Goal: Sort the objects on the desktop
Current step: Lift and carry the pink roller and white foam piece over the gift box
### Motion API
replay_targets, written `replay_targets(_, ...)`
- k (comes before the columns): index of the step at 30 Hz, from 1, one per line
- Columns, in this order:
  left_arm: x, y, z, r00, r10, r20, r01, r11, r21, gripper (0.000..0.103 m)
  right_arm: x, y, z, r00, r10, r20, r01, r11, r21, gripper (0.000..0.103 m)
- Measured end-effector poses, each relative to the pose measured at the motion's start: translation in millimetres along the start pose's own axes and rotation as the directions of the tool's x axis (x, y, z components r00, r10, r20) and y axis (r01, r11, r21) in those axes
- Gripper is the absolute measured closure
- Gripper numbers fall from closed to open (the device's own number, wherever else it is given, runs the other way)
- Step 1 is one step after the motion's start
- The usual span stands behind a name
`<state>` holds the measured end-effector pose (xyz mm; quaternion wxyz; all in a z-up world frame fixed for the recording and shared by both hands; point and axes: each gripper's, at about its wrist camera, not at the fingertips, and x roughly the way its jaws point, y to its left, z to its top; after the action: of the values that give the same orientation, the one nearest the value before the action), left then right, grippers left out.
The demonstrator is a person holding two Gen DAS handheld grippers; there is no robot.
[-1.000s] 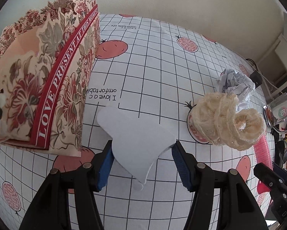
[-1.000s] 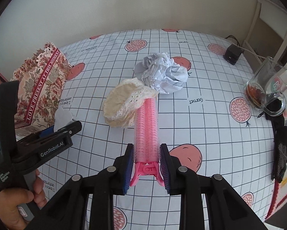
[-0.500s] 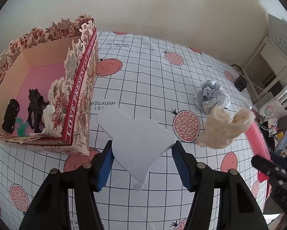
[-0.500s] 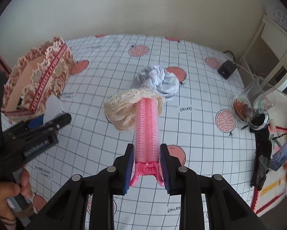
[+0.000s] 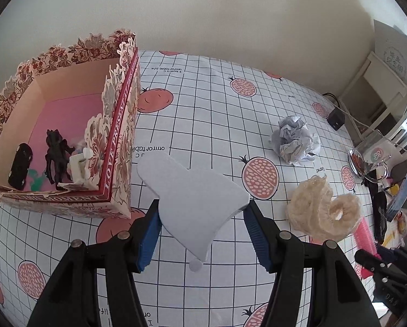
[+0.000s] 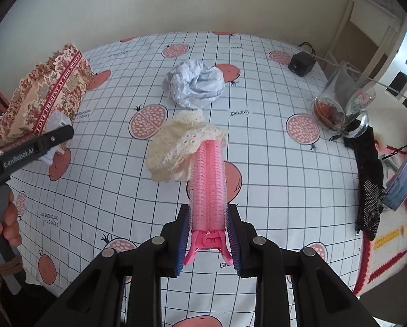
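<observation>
Both tilted steeply down, left claw clamps grey card, right claw grips pink clip

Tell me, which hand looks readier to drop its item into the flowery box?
Probably the left: the left gripper, holding the grey foam piece, is right beside the box. The right gripper with the pink clip is farther away.

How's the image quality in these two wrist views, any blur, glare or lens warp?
Left wrist view: sharp, soft daylight, tablecloth grid bowed by the fisheye, dark vignette in the corners. Right wrist view: equally sharp, same warp, bright glare on the glass mug at right; no motion blur in either.
</observation>
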<state>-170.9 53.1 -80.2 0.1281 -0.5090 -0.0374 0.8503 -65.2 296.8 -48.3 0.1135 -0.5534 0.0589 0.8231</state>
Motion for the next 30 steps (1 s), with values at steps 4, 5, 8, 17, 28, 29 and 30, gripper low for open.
replay_targets(4,-3,-2,0,1.0,0.004,0.01,-0.004,1.0,0.013,0.041,-30,2,29,0.996,0.002,0.088,0.0,1.0,-0.02,0.074)
replay_targets(5,-3,-2,0,1.0,0.005,0.013,-0.005,1.0,0.012,0.041,-38,4,38,0.994,0.003,0.113,0.0,1.0,-0.028,0.074)
replay_targets(8,-4,0,0,1.0,0.004,0.017,-0.004,1.0,0.003,0.041,-57,14,63,0.985,0.018,0.173,-0.011,0.999,-0.043,0.074)
replay_targets(17,-19,2,5,0.997,-0.013,0.078,0.015,1.0,-0.022,0.041,-62,66,90,0.97,0.114,0.215,-0.093,0.99,-0.108,0.074)
replay_targets(28,-59,3,24,0.972,-0.023,0.232,0.017,0.999,0.03,0.041,-72,109,110,0.951,0.17,0.257,-0.131,0.978,-0.164,0.074)
replay_targets(29,-62,5,26,0.969,-0.022,0.245,0.016,1.0,0.027,0.041,-73,113,111,0.949,0.175,0.262,-0.132,0.976,-0.171,0.074)
replay_targets(30,-66,8,28,0.966,-0.02,0.258,0.014,1.0,0.023,0.041,-75,116,113,0.947,0.179,0.267,-0.135,0.975,-0.177,0.074)
